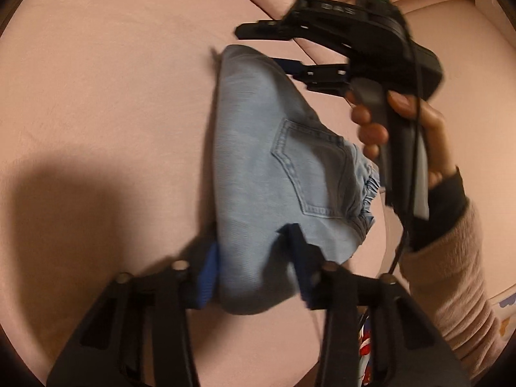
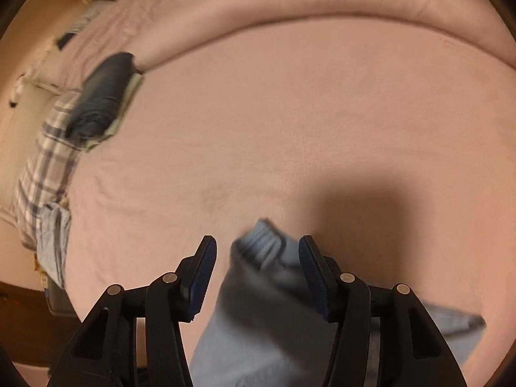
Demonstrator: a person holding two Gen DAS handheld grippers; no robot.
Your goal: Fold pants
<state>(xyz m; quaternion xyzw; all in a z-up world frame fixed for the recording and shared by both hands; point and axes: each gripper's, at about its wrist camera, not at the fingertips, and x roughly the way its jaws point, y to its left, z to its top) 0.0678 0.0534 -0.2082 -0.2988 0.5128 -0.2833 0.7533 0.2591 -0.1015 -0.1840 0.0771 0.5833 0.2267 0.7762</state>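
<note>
Pink bedding (image 1: 96, 96) covers the whole surface in the left wrist view, with a dark shadow on its left part. On it lie the light blue jeans (image 1: 258, 161), folded into a compact bundle, the back pocket facing up and the gathered waistband toward the right. The left gripper (image 1: 254, 271) is at the near end of the bundle; its two blue pads sit against the denim on either side, so it looks closed on the fabric, though the picture is blurred there. At the far end of the jeans is the right gripper (image 1: 290, 48), held by a hand (image 1: 403, 122) in a pink sleeve (image 1: 458, 277). Its jaws are apart, and the lower finger is close to the top edge of the denim; I cannot tell if it touches.

Pink bedding (image 2: 290, 113) fills the right wrist view too, and a thick rolled duvet (image 2: 322, 3) runs along the far side. The right gripper (image 2: 258, 277) has its jaws well apart. A fold of the jeans (image 2: 258, 306) stands between the fingers, near the right pad, while the left pad is clear of it. At the left edge of the bed lie a dark folded garment (image 2: 100, 96) and a plaid cloth (image 2: 48, 167), well apart from the jeans.
</note>
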